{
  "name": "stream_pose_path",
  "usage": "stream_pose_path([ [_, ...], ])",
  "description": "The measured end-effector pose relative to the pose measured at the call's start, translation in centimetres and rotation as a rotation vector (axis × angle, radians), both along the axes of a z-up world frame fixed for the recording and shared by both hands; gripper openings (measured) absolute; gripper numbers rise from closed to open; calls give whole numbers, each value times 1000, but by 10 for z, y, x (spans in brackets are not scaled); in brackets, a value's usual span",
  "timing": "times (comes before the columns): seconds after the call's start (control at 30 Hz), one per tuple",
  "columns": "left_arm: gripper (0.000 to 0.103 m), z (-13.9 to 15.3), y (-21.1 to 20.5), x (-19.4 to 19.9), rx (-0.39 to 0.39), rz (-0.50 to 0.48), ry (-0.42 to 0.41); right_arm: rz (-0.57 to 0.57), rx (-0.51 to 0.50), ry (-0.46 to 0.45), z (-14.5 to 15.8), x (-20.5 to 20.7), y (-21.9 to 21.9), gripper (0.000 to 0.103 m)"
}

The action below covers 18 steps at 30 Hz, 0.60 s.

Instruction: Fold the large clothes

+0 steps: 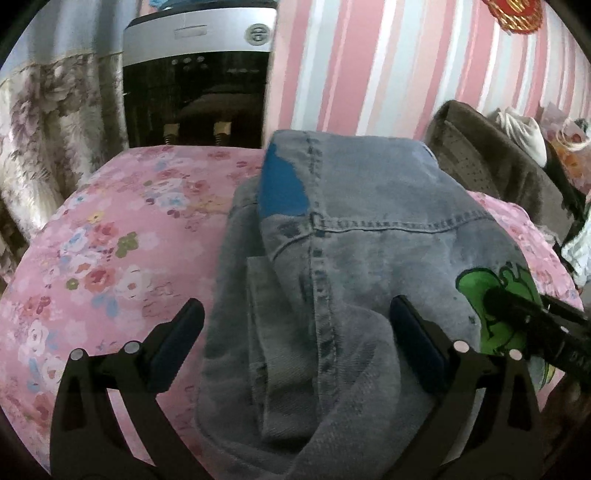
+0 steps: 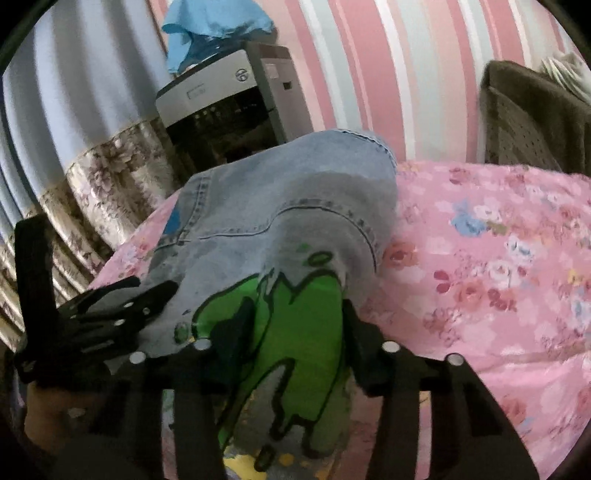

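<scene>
A light-blue denim garment (image 1: 369,229) with a green cartoon print (image 2: 303,325) lies bunched on a pink floral bedspread (image 1: 92,240). My left gripper (image 1: 295,336) stands open and wide over the near end of the denim. One of its fingers (image 1: 413,339) rests on the cloth and the other is over the bedspread beside the garment's edge. My right gripper (image 2: 295,328) is shut on the green-printed part, which is pinched up between its pads. In the right wrist view, a finger (image 2: 159,291) of the left gripper shows at the left, held by a hand.
A silver-and-black appliance (image 1: 199,74) stands behind the bed with a blue cloth (image 2: 214,29) on top. A floral curtain (image 1: 48,129) hangs on the left. A brown padded piece (image 1: 498,166) and piled items sit at the back right, against a pink striped wall.
</scene>
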<state>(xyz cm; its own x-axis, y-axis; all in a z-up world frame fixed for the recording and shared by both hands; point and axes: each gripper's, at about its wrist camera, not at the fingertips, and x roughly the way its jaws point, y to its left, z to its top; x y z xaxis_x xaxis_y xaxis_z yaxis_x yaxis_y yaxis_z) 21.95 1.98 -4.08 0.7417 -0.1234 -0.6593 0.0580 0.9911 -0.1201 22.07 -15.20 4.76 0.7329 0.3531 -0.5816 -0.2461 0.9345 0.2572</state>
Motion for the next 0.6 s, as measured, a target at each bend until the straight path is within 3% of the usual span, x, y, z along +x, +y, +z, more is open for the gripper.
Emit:
stream_pose_path([
  [0.03,90,0,-3,1,-5,-16,1,8,-2,-5,3,0,-2,42],
  [0.07,79,-1,-7,3,-46,-55,14,14,2,-14,6,-1,-5,41],
  [0.17,70,2,-22,8,-75,-109,35,14,7,-60,20,-6,-18,39],
  [0.2,63,4,-27,9,-87,-124,39,11,0,-74,24,-8,-21,39],
  [0.3,57,12,-64,15,-107,-189,34,-9,-50,-127,41,-17,-43,38],
  [0.47,57,23,-156,33,-173,-291,12,-113,-111,-185,63,-33,-125,38],
  [0.6,57,23,-231,40,-175,-337,-3,-204,-150,-181,65,-39,-192,39],
])
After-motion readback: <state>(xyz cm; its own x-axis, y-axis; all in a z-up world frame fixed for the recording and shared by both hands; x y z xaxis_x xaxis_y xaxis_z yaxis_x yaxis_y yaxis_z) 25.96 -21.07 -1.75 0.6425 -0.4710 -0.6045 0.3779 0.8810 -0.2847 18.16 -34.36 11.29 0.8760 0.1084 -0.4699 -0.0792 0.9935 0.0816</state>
